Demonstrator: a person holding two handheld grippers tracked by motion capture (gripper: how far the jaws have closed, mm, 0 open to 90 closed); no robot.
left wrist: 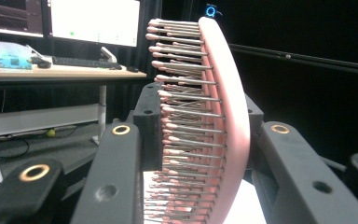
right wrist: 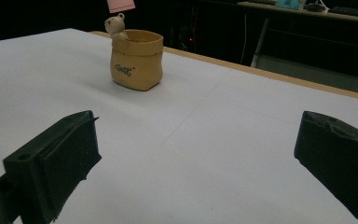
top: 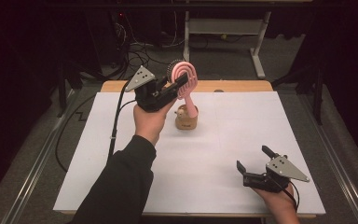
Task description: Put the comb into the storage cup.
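My left gripper (top: pixel 182 82) is shut on the head of a pink hairbrush (top: pixel 186 83), held up in the air over the far middle of the table. Its handle points down towards a small tan pot (top: pixel 186 120) with a bear figure on its rim. In the left gripper view the hairbrush (left wrist: pixel 223 116) stands upright between the black jaws, its metal bristles facing left. The tan pot (right wrist: pixel 137 58) sits far off in the right gripper view, with the pink handle tip just above it. My right gripper (top: pixel 255 160) rests open near the table's front right, nothing between its jaws.
A white sheet (top: pixel 242 135) covers the table, and a wooden edge (top: pixel 242 86) shows at the far side. Beyond it stand a desk frame (top: pixel 223 28) and cables on the floor. Monitors and a keyboard sit on a desk (left wrist: pixel 51 70) in the background.
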